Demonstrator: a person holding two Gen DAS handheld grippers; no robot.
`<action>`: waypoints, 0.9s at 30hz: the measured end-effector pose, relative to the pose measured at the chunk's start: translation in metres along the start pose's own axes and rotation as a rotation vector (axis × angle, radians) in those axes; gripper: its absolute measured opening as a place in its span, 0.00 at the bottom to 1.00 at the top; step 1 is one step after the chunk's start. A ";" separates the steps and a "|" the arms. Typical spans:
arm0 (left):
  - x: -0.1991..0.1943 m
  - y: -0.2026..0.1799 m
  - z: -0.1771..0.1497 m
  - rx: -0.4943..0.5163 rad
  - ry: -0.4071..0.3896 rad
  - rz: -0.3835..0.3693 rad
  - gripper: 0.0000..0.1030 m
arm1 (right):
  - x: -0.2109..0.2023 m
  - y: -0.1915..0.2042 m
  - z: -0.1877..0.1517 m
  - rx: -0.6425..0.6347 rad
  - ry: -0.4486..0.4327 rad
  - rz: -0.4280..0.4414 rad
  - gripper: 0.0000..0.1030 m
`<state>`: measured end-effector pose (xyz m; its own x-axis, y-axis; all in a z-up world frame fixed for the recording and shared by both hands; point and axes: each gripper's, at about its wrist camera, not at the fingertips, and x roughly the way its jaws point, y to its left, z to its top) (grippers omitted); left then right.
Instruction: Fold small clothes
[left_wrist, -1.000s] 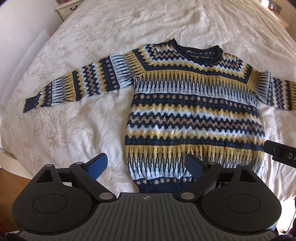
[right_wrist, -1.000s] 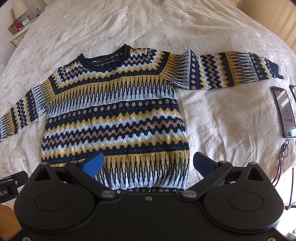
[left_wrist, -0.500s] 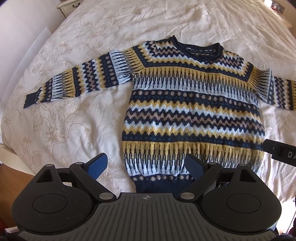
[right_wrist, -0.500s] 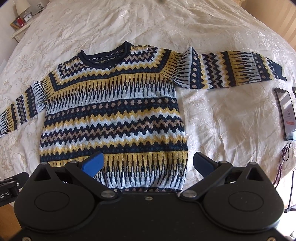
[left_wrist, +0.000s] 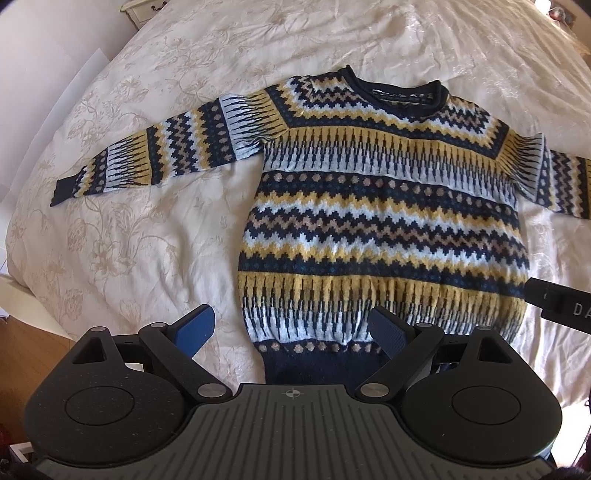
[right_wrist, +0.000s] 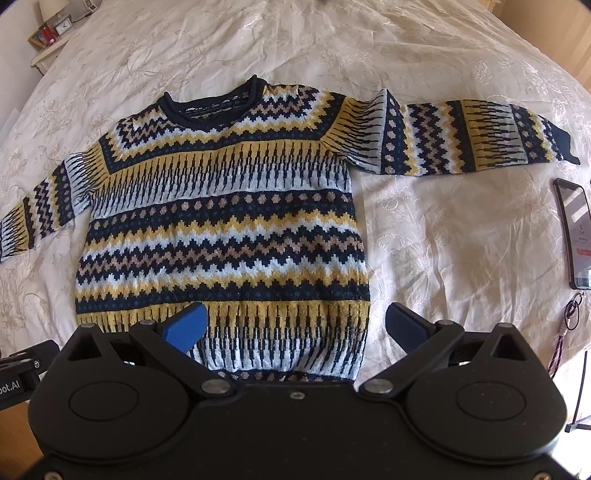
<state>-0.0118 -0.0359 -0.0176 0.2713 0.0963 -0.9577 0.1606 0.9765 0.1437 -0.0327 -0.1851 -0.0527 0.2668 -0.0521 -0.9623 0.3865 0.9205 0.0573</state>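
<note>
One navy, yellow and pale-blue zigzag-knit sweater (left_wrist: 384, 206), spread flat and face up on a cream floral-embroidered bedspread (left_wrist: 122, 236), both sleeves stretched sideways, presumably readied for folding. Two grippers poised above the near hem: left gripper (left_wrist: 291, 328) and right gripper (right_wrist: 295, 325) spread wide, gripping nothing. One black phone (right_wrist: 576, 236) far right.

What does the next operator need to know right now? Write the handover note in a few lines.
Left gripper: open, empty, above the sweater's hem.
Right gripper: open, empty, above the hem's other corner.
Sweater: flat on the bedspread, face up, collar away from you, both sleeves spread out sideways.
Phone: on the bedspread below the right sleeve's cuff, clear of it.
Done: laid out flat.
Left: every fold; nothing gripped yet.
</note>
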 end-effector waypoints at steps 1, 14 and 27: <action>0.000 0.000 0.000 -0.001 0.001 0.002 0.88 | 0.000 -0.001 0.000 -0.002 0.002 0.002 0.99; 0.008 -0.009 -0.003 0.000 0.031 0.032 0.88 | 0.009 -0.006 0.001 -0.018 0.040 0.020 0.99; 0.033 -0.004 0.024 0.020 0.069 0.008 0.88 | 0.026 0.004 0.013 -0.008 0.081 -0.014 0.99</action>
<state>0.0190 -0.0416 -0.0438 0.2073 0.1182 -0.9711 0.1780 0.9715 0.1562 -0.0124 -0.1875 -0.0743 0.1886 -0.0338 -0.9815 0.3827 0.9229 0.0418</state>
